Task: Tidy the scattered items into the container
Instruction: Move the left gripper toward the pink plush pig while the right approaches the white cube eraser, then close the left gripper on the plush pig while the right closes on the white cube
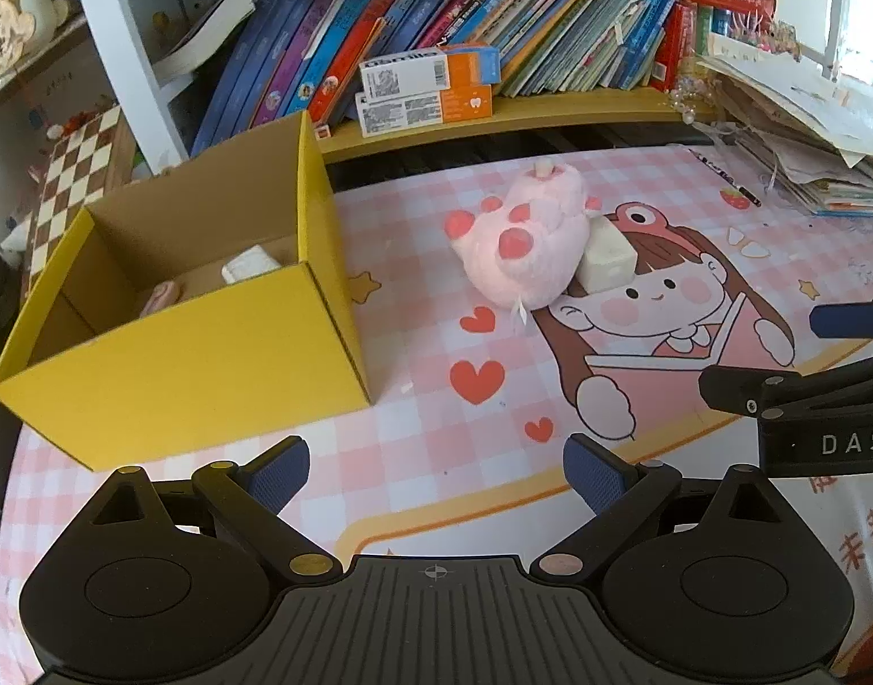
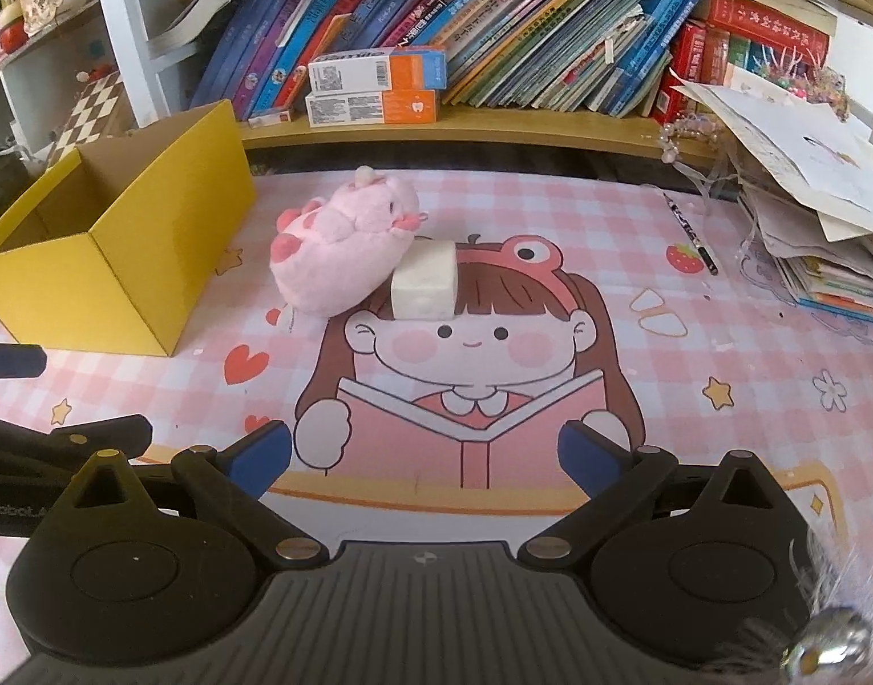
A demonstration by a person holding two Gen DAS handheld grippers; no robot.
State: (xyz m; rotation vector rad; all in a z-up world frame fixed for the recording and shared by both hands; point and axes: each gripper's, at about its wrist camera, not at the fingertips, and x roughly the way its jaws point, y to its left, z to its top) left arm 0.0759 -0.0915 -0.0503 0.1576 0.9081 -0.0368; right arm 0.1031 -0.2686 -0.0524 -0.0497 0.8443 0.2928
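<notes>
Ahead of the gaping right hand-held gripper lies the pink plush toy.

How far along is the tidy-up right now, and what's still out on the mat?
Partly done. Done: the yellow cardboard box already holds a white item and a pinkish item. In hand: nothing; the left gripper and right gripper are both open and empty. Left: the pink plush toy and the white block touching it lie on the mat.
</notes>
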